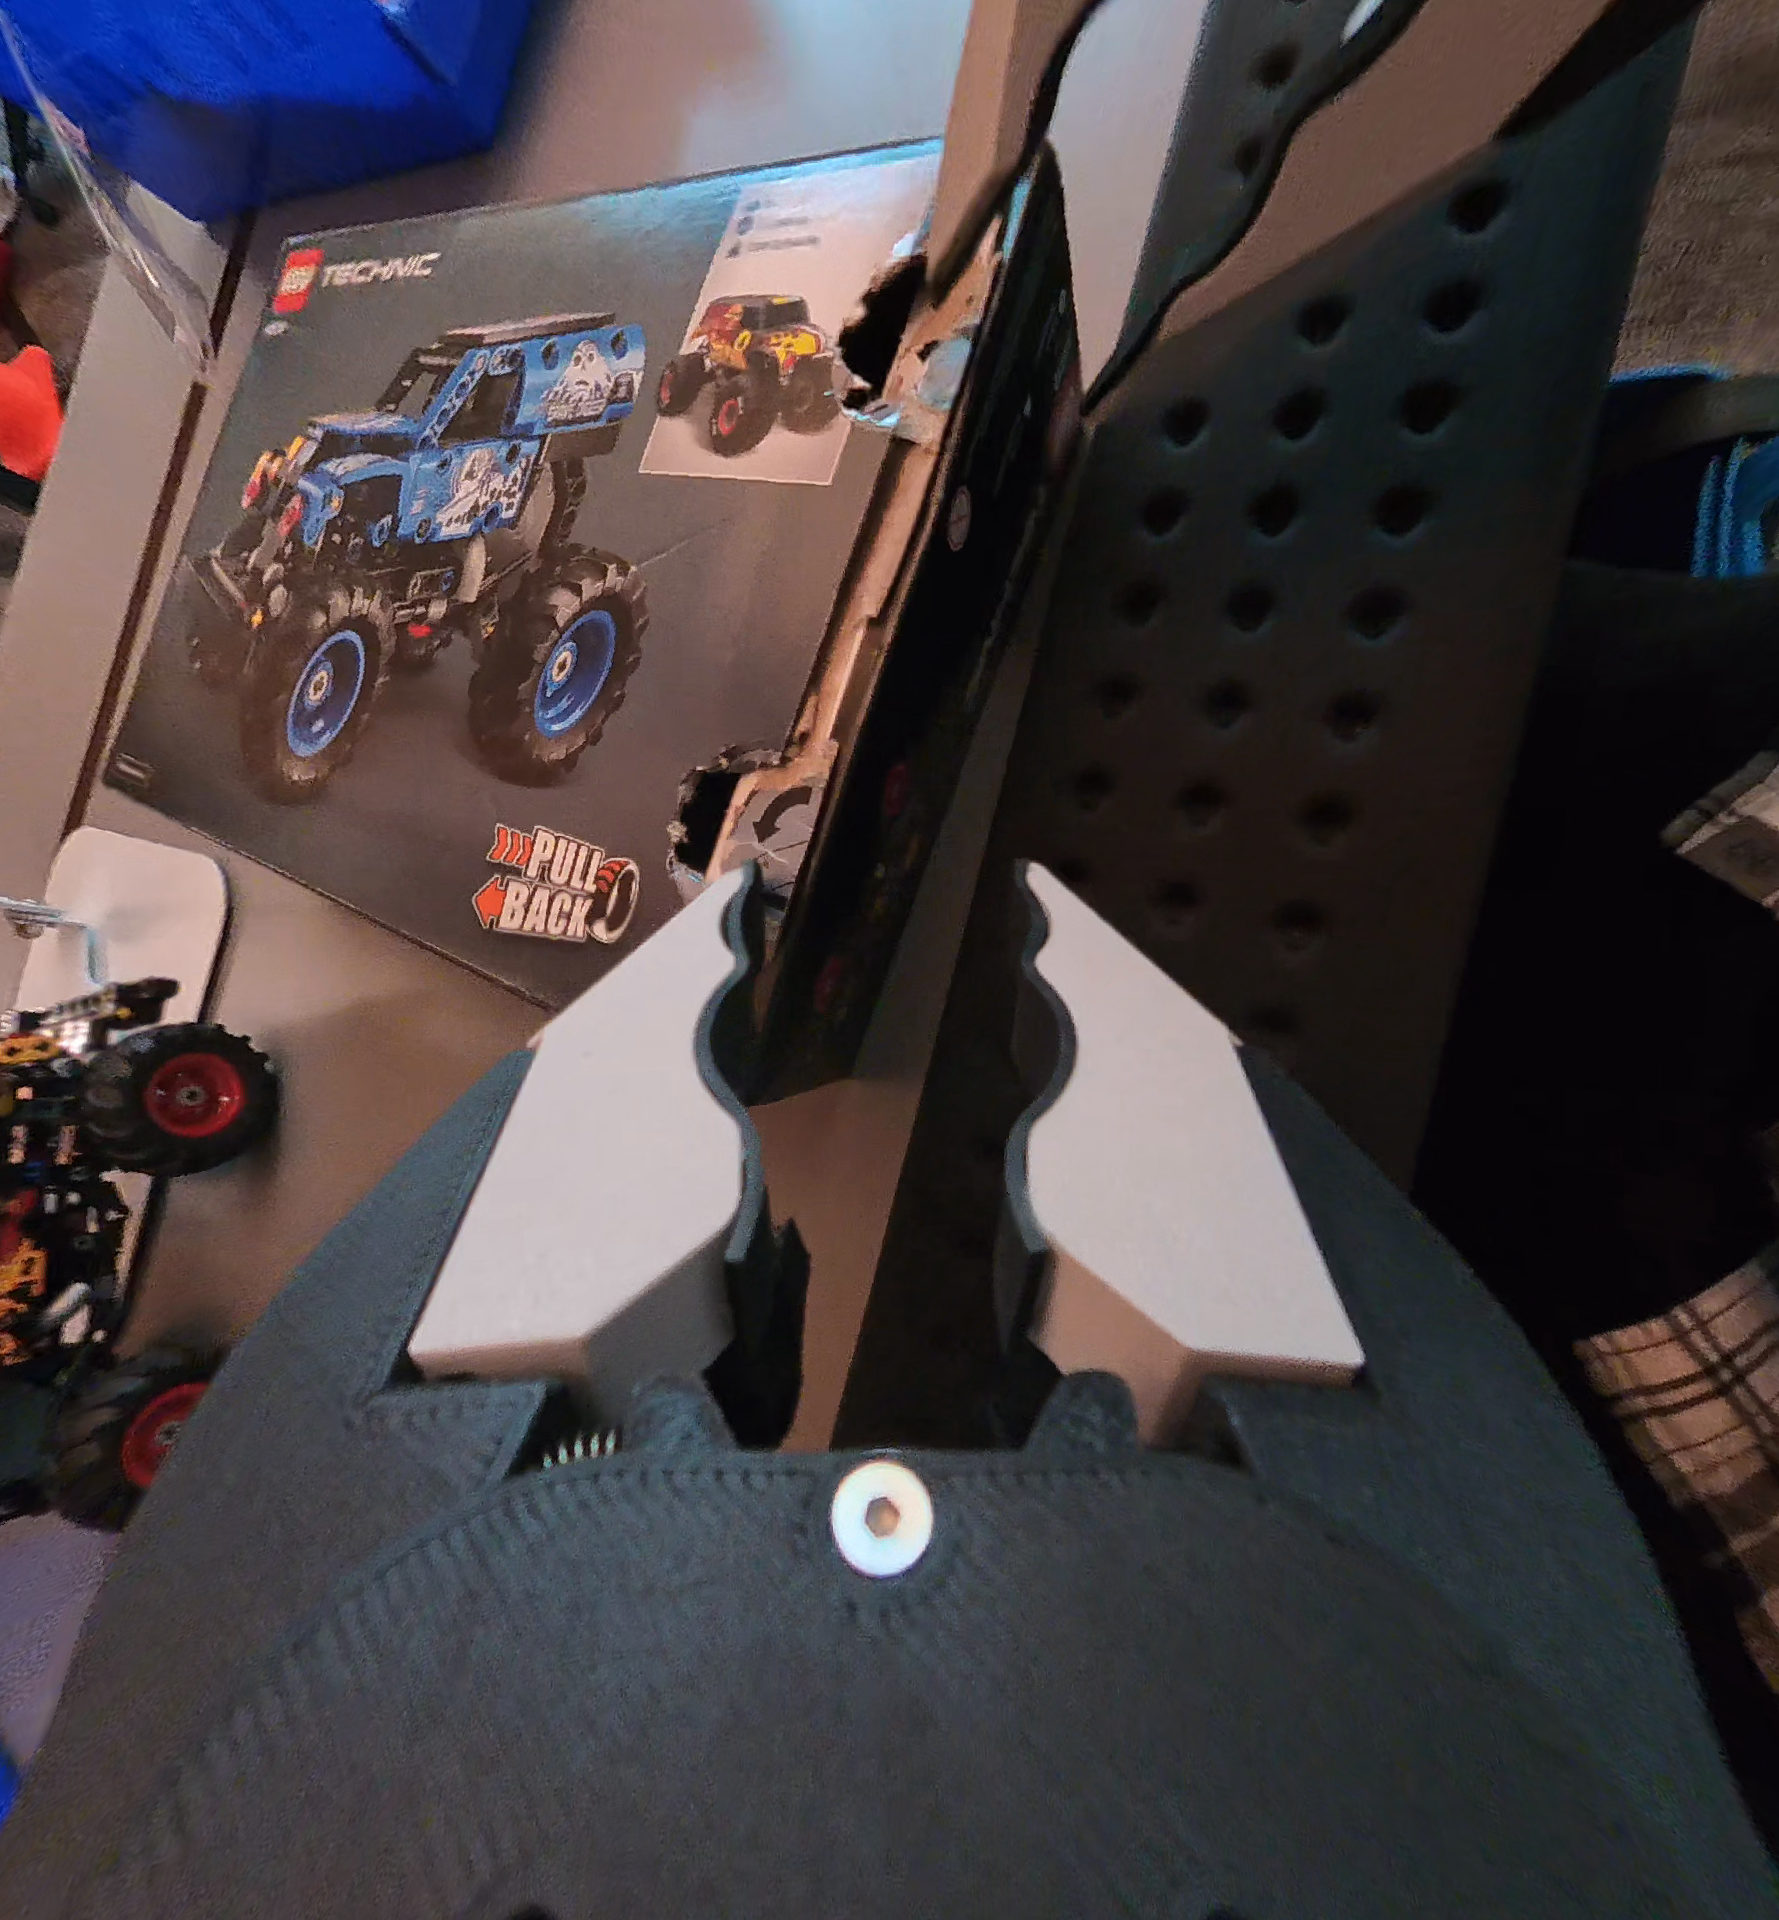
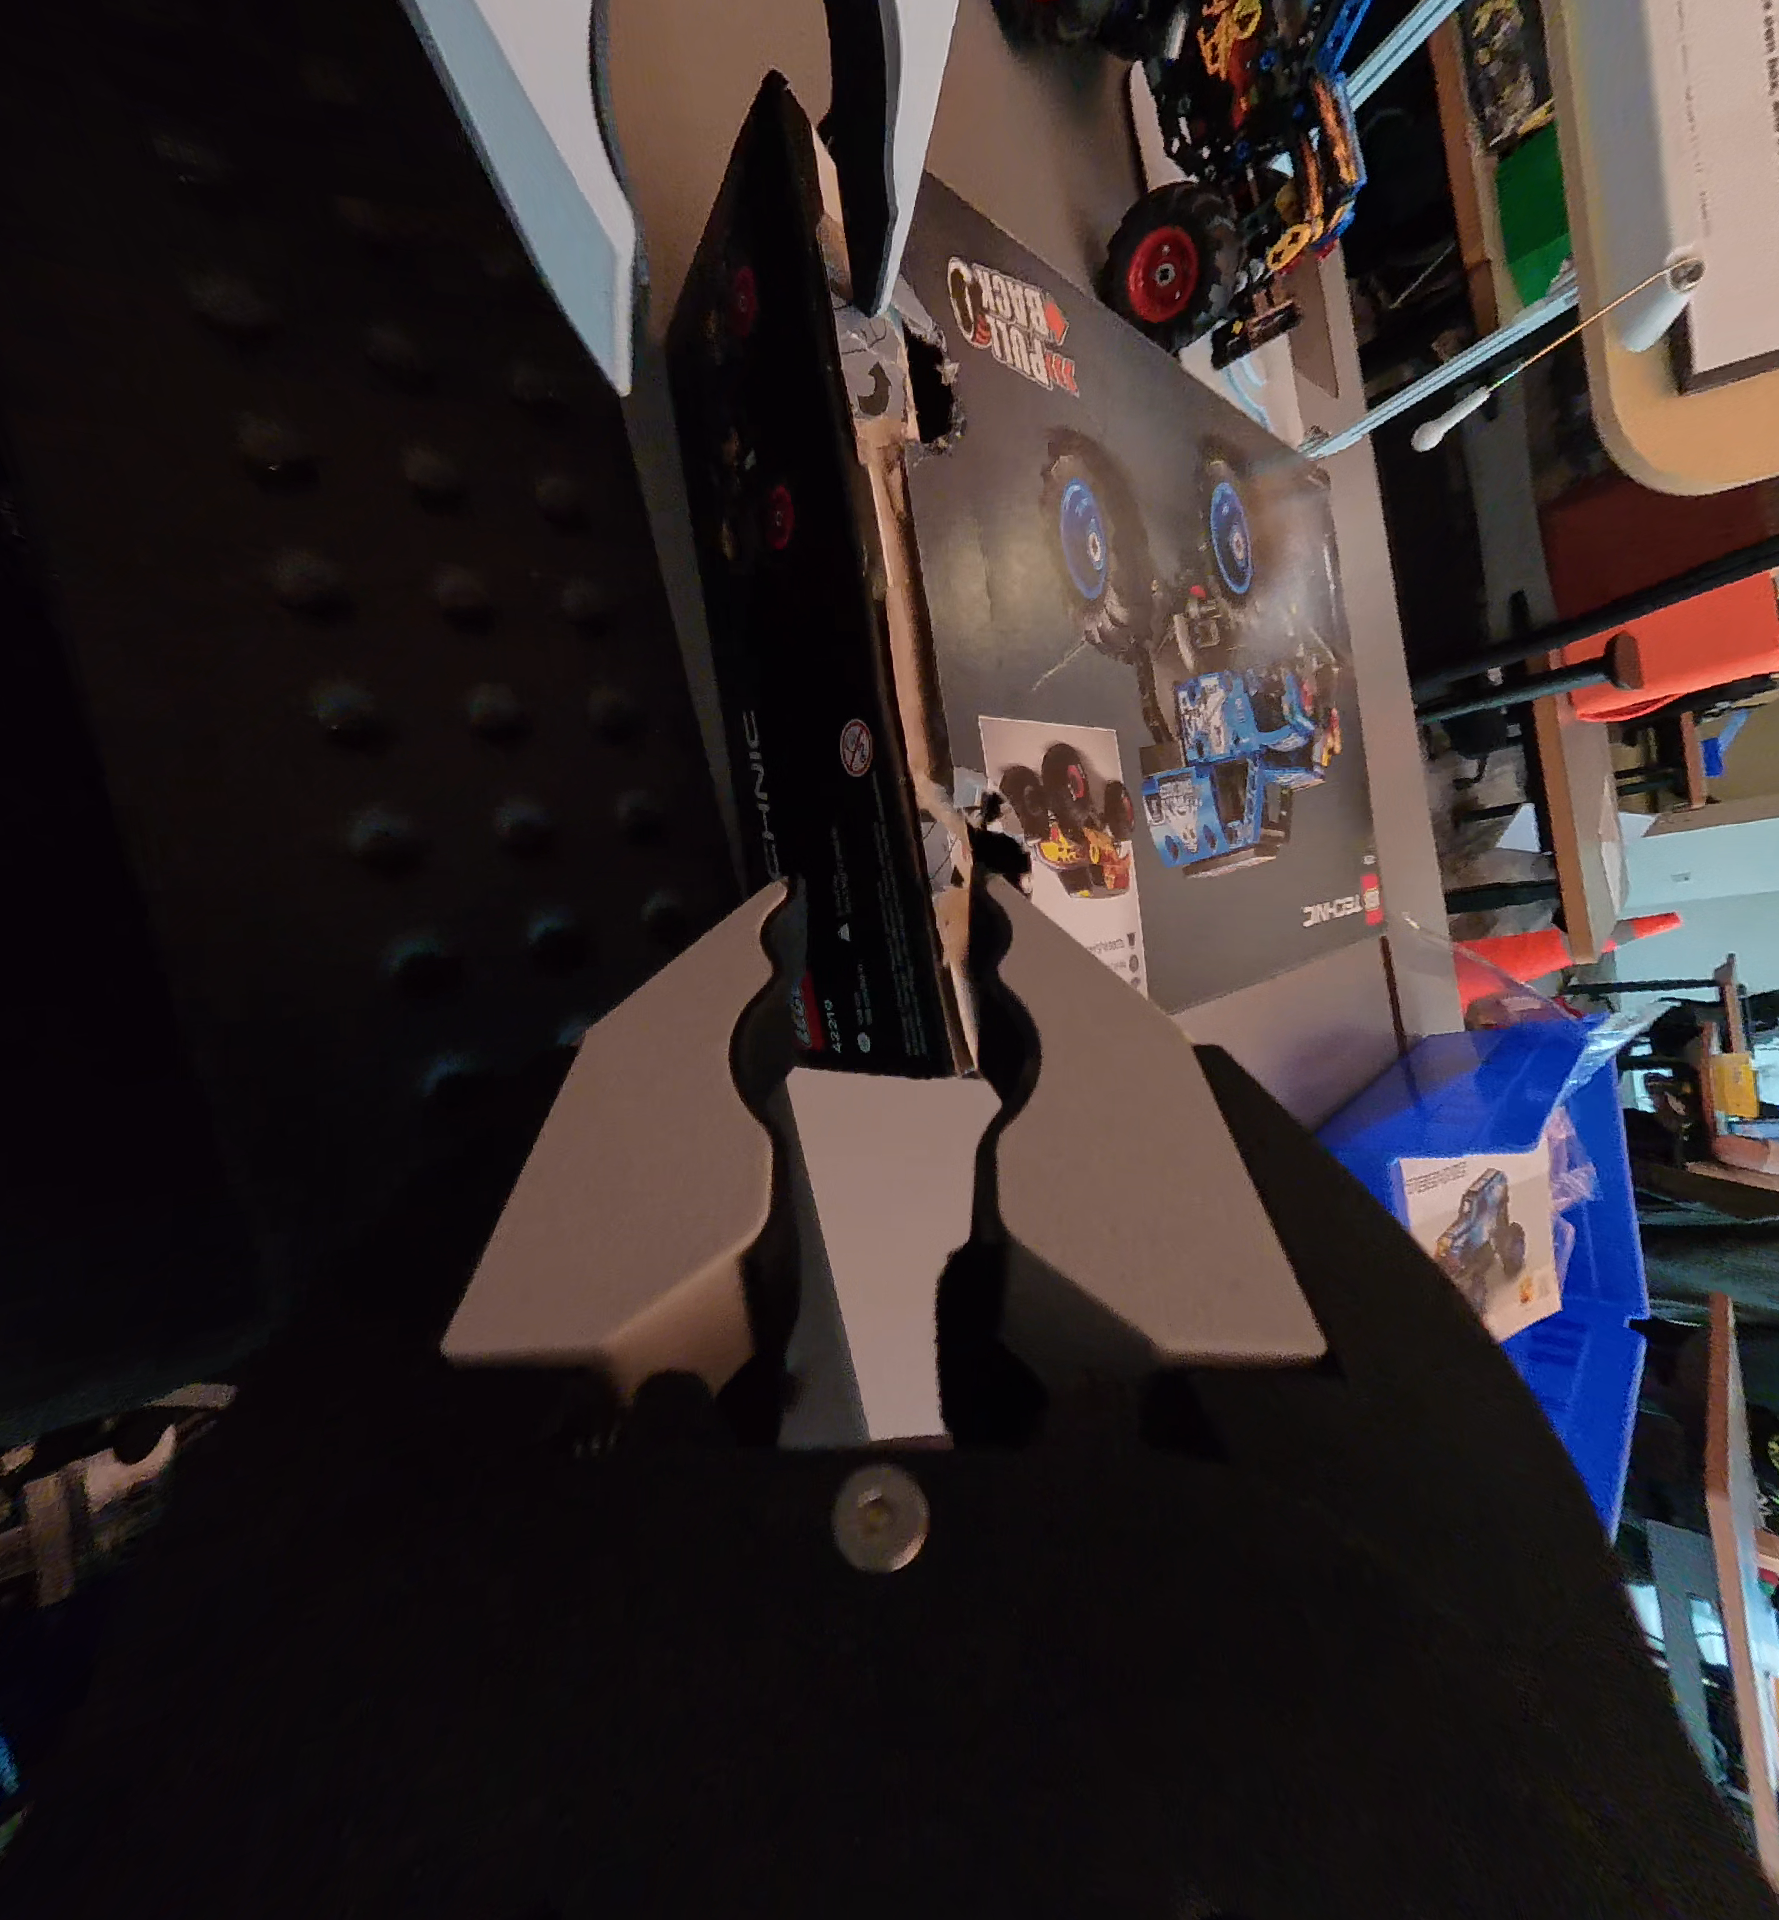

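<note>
A dark toy-set box with a blue monster truck picture lies flat on the grey table. It also shows in the right wrist view. Its black end flap stands up along a torn edge. My left gripper is closed on one end of the flap. My right gripper is closed on the other end of the flap. The two grippers face each other. The right one's black perforated body fills the left view's right side. The left one's white fingers straddle the flap's far end.
A built toy truck with red wheels stands beside the box and shows in the right wrist view too. A blue bin holds a booklet and bags. A plaid sleeve is at the right. A sign on a stand is beyond.
</note>
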Available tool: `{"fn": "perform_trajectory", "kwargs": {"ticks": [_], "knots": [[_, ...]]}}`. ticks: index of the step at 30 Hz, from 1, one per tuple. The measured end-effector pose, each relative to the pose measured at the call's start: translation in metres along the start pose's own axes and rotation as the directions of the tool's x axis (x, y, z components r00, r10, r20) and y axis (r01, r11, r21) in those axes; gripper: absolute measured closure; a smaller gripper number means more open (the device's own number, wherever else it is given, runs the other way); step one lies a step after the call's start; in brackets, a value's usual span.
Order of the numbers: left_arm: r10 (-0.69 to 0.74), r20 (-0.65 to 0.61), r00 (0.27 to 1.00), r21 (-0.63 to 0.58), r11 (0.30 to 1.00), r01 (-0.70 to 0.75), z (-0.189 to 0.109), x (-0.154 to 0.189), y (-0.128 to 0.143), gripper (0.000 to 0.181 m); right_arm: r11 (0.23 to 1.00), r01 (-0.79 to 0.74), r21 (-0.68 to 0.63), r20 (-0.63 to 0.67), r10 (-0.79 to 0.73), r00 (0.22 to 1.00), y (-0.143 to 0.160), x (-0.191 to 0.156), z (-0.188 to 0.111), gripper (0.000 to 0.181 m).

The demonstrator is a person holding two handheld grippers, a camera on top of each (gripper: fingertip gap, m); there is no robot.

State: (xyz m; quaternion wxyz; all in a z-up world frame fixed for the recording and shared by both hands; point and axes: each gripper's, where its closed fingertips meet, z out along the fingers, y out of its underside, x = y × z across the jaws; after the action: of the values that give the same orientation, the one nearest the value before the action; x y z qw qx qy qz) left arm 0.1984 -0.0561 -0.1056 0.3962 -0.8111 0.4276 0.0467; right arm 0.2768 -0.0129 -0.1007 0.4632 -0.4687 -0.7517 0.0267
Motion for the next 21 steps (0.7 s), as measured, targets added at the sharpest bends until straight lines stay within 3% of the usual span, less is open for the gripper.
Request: {"fn": "perform_trajectory", "kwargs": {"ticks": [4,12,15,18,21], "knots": [[-0.029,-0.014,0.999,-0.007,1.000,0.029,0.005,-0.006,0.000,0.135,0.998,-0.014,-0.061,0.022,0.015,1.000,0.013,0.001,0.014,0.153],[-0.033,-0.045,0.998,-0.045,0.998,0.031,0.019,-0.007,0.003,0.131,0.999,-0.042,-0.024,0.056,0.043,0.997,0.013,0.001,0.017,0.161],[0.004,-0.003,1.000,-0.050,0.999,-0.004,0.021,-0.006,0.005,0.136,0.999,-0.032,0.000,0.056,0.032,0.998,0.010,-0.006,0.011,0.163],[0.024,0.053,0.998,-0.037,0.999,-0.022,0.014,-0.005,0.004,0.157,1.000,-0.015,0.009,0.056,0.015,0.998,0.008,-0.013,0.004,0.165],[0.051,0.054,0.997,-0.024,0.998,-0.050,0.009,0.006,0.002,0.159,1.000,-0.008,0.011,0.058,0.007,0.998,0.009,-0.018,-0.001,0.168]]}}
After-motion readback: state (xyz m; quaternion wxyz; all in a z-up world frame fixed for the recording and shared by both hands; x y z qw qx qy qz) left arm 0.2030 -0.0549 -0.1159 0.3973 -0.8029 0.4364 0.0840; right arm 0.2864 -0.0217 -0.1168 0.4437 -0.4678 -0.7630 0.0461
